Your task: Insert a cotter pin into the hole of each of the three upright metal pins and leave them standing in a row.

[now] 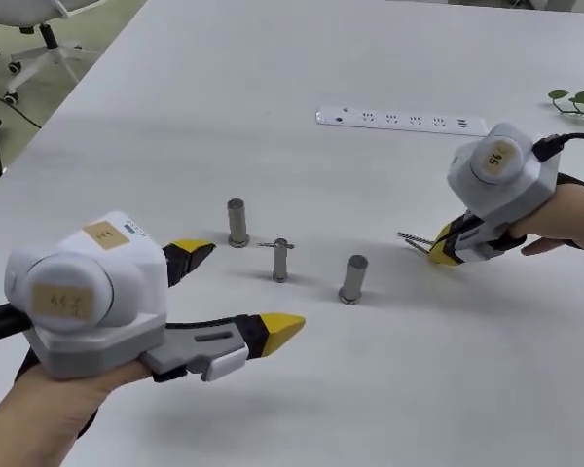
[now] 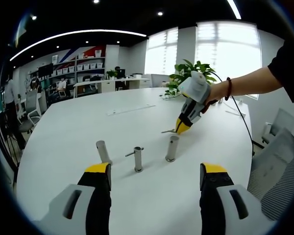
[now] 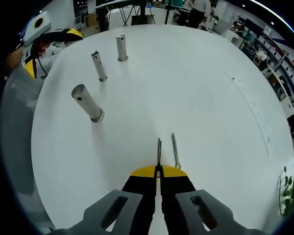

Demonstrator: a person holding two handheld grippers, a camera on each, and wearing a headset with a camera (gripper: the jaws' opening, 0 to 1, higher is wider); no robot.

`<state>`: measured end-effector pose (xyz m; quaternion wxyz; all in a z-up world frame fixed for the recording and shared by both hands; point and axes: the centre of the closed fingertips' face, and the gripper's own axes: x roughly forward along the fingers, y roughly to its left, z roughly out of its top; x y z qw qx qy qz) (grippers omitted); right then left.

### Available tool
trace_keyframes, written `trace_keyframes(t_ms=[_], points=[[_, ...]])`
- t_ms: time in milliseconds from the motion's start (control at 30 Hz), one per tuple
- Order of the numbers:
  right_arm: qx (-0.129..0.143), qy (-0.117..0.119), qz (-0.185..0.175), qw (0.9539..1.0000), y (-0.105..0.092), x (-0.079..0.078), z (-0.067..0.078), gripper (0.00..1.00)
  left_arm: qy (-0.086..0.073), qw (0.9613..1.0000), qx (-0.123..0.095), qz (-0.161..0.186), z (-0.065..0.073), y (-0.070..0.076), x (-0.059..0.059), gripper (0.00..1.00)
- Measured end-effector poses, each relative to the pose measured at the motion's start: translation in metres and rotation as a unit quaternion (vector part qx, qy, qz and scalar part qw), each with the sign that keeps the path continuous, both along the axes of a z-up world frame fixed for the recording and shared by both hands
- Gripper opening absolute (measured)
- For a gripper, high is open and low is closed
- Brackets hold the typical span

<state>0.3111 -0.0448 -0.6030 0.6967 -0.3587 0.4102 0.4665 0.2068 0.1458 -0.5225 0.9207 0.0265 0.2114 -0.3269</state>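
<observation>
head overhead, gripper views opposed, pins (image 1: 280, 261) shared

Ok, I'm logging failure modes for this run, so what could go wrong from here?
1. The right tool is shut on a thin cotter pin by its end; it could twist or slip when pushed into a hole.
2. The nearest pin stands free, and the open left tool steadies nothing, so a sideways push may topple it.
3. A spare cotter lies right beside the right tool's tips and might get knocked away.
</observation>
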Motion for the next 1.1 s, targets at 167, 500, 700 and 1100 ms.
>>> trace_keyframes(t_ms=[167,500,700,1100], points=[[0.004,-0.011,0.012,0.9999,0.003,-0.006,0.007,0.0,0.002,1.0,-0.002,-0.007,0.002,-0.006,0.0,0.68],[0.023,-0.04,0.053,0.9976,0.015,-0.019,0.026,0.0,0.016,0.9995,-0.019,-0.021,0.004,-0.021,0.004,0.62],[0.034,-0.053,0.079,0.9948,0.026,-0.03,0.039,0.0,0.022,0.9987,-0.037,-0.027,0.012,-0.03,0.01,0.58],[0.056,-0.079,0.124,0.9876,0.052,-0.048,0.063,0.0,0.067,0.996,-0.053,-0.027,0.01,-0.042,0.019,0.49]])
